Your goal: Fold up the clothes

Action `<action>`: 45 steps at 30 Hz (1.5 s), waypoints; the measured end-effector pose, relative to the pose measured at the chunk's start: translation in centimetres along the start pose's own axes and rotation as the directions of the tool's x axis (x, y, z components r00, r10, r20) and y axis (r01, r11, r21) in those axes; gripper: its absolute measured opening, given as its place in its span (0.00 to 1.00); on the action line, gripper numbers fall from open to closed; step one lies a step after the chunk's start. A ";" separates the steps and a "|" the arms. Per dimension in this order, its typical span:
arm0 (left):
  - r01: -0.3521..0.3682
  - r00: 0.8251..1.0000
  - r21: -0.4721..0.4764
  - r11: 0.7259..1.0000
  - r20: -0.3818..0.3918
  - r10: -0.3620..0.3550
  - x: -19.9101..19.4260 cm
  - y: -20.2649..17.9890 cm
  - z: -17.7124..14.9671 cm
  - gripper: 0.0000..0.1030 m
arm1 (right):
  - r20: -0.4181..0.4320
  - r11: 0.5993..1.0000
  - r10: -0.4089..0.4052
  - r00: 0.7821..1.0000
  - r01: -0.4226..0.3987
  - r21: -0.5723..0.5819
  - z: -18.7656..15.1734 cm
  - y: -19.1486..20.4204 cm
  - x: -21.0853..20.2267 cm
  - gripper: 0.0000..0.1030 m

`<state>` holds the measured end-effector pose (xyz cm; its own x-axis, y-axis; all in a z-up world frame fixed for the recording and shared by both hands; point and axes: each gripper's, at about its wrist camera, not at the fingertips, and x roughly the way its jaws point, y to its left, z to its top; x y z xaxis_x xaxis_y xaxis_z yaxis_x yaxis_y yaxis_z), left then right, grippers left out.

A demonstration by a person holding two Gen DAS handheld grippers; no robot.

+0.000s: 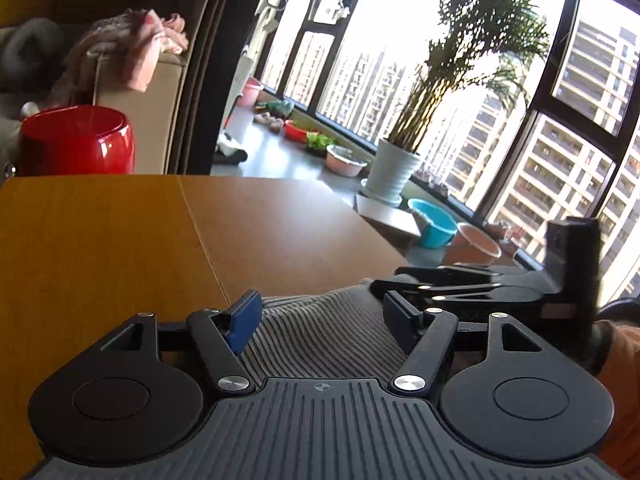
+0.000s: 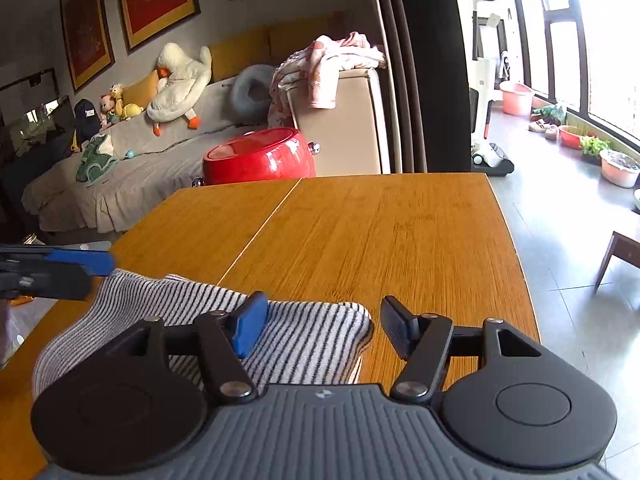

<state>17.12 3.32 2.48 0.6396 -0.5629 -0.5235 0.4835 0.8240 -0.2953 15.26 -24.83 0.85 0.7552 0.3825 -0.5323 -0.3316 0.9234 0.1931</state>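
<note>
Judging from both grippers' spread, empty jaws, left gripper [image 1: 318, 326] and right gripper [image 2: 324, 330] should clear the striped garment [image 2: 304, 336] lying folded on the wooden table [image 2: 400, 232] without snagging it.

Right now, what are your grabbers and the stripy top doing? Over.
Left hand-held gripper open, right hand-held gripper open. Striped garment lying folded on wooden table, not gripped. Nothing in the way.

Both wrist views sit low and close over the surface [image 2: 380, 232], facing its far edge; both share the striped cloth [image 1: 320, 332] and red stool [image 2: 260, 156].
</note>
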 end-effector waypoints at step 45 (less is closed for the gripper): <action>-0.033 0.999 -0.240 0.970 0.027 0.041 -3.7 3.1 -3.2 0.45 | 0.111 0.958 -0.011 0.994 0.042 -0.282 1.7 9.1 -5.2 0.53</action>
<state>14.31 8.14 0.92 0.6749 -0.5305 -0.5129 0.3045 0.8334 -0.4612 9.29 -18.41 6.79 0.8171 0.3731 -0.4395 -0.4453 0.8926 -0.0702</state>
